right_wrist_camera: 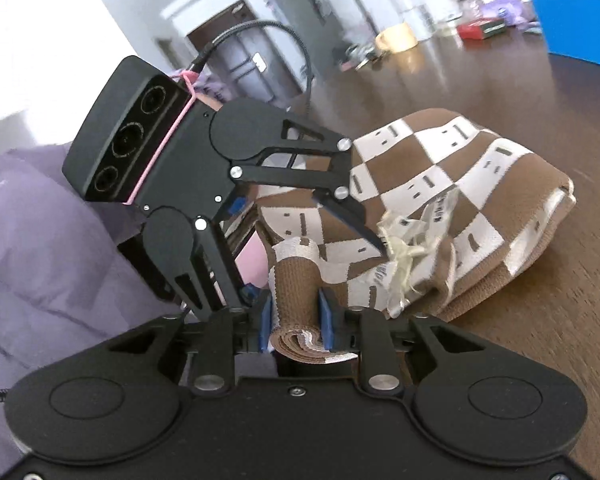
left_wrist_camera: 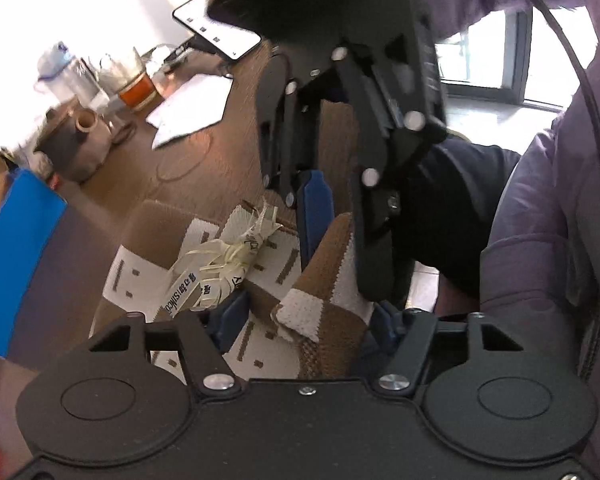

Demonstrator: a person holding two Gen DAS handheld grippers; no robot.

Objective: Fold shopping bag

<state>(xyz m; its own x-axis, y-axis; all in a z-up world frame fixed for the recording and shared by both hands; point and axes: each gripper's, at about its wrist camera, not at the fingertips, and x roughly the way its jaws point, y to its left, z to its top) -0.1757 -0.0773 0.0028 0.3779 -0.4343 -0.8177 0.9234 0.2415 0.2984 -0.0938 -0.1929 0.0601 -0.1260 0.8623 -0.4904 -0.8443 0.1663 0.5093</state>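
Observation:
The shopping bag is a brown and white checked knit, lying bunched on the wooden table with a cream label and frayed ties on top. It also shows in the left wrist view. My right gripper is shut on the bag's folded brown handle strap. My left gripper has its blue pads spread around a fold of the bag, with gaps at the sides. The right gripper crosses in front of it, holding the same strap. The left gripper reaches over the bag in the right wrist view.
A blue box stands at the left of the table. A phone on a stand, papers, a glass jar and a vase stand at the back. A yellow mug and a red box sit farther off. The person's purple jacket is close.

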